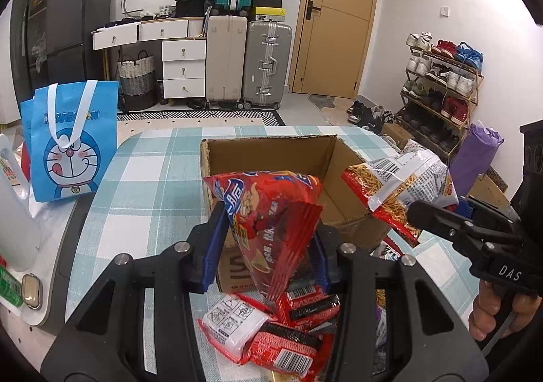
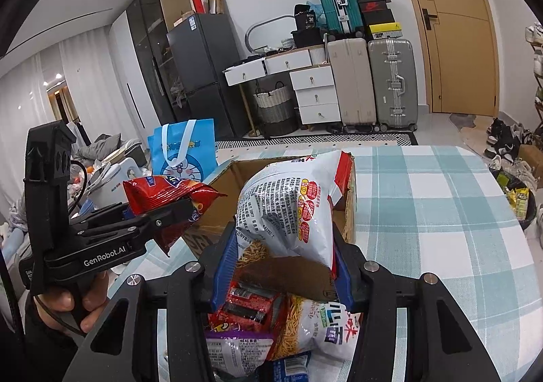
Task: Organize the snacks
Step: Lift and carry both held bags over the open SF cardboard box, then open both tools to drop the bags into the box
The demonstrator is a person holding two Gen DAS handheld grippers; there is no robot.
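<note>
My left gripper (image 1: 268,229) is shut on a red snack bag (image 1: 268,209) and holds it above the near edge of an open cardboard box (image 1: 271,154). My right gripper (image 2: 283,246) is shut on a white and red noodle snack bag (image 2: 292,209), held over the box (image 2: 244,175). The right gripper (image 1: 437,212) with its bag (image 1: 400,188) shows at the right of the left wrist view. The left gripper (image 2: 180,209) with the red bag (image 2: 163,192) shows at the left of the right wrist view. Several loose snack packs (image 1: 271,331) lie on the table below.
The table has a teal checked cloth (image 1: 142,195). A blue Doraemon bag (image 1: 71,141) stands at its far left. More snack packs (image 2: 271,324) lie under the right gripper. Suitcases, drawers, a fridge and a shoe rack (image 1: 441,87) stand beyond the table.
</note>
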